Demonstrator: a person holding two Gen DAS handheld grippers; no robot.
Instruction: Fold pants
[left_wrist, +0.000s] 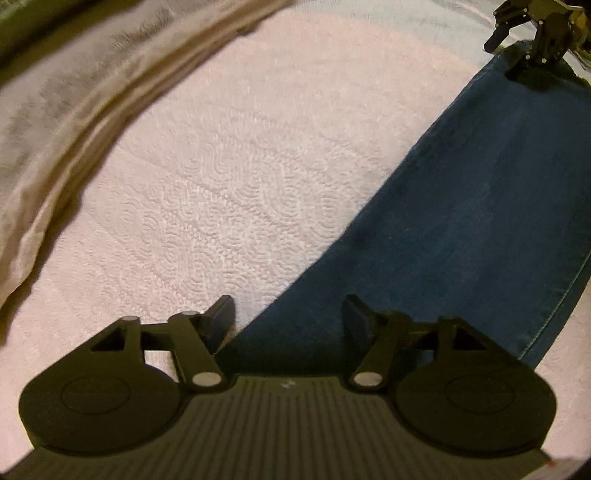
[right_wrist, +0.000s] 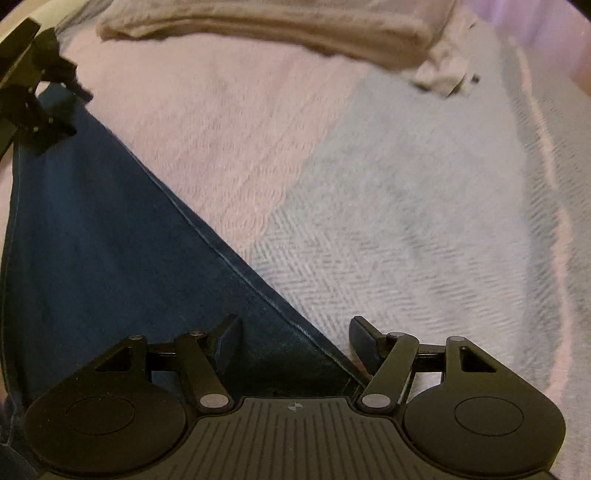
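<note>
Two tools point steeply down at the bed, each with its jaws spread and clamping nothing: my left tool (left_wrist: 290, 317) straddles one corner of the folded blue pants (left_wrist: 480, 221), denim lying loose between its fingers, and my right tool (right_wrist: 295, 338) straddles the opposite corner at the same end. From there the pants run away from both tools as one long band across the pink bedspread (left_wrist: 221, 166), so neither hand is nearer. I judge the coming fold goes along that length.

Pants (left_wrist: 480, 206) cut off at frame edge; bedding (left_wrist: 55, 110) blurred.
</note>
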